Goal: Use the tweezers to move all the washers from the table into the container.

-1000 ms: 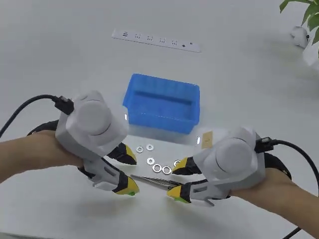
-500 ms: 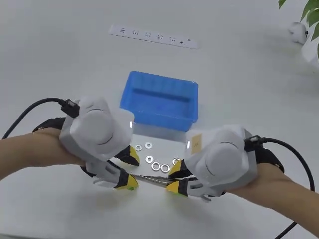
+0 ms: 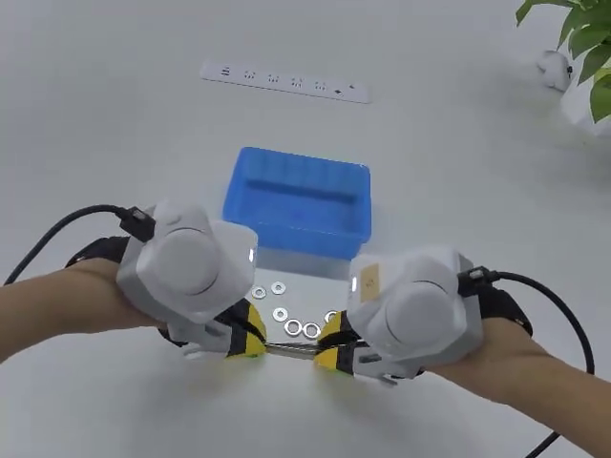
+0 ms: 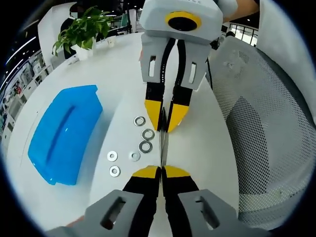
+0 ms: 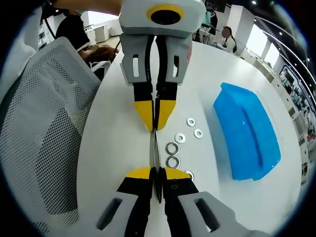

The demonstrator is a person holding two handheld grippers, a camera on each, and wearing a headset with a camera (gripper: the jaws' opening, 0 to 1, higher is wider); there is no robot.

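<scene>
Two grippers: the left gripper (image 3: pixel 243 336) and the right gripper (image 3: pixel 329 351), both white with yellow and black jaw tips, face each other tip to tip low over the white table (image 3: pixel 458 162).
Left gripper: clenched on one end of the slim silver metal tweezers (image 3: pixel 286 350), with its jaws pressed flat against the thin blades.
Right gripper: clenched on the other end of the same tweezers, its jaws also meeting around the metal.
Tweezers: long, narrow and shiny, held level like a bridge between both grippers. I cannot tell if they touch the table.
Washers: six small flat silver metal washers (image 3: pixel 294 327), each round with a hole in the middle, lie flat on the table at 12 o'clock of the tweezers, just beside them. In the head view four make a loose curved line along the tweezers, and two lie together at 11 o'clock of this line. All six are outside the container.
Container: a rectangular blue plastic container (image 3: pixel 296 234), open on top, stands at 12 o'clock of the washers, near them but apart.
Behind: a long white power strip (image 3: pixel 284 81) lies at 12 o'clock beyond the container, and a green leafy plant (image 3: pixel 573 38) is at 2 o'clock.
Cables: a black cable (image 3: pixel 57 229) leaves the left gripper.
Chair: a grey mesh chair (image 4: pixel 256 128) shows in both gripper views.
</scene>
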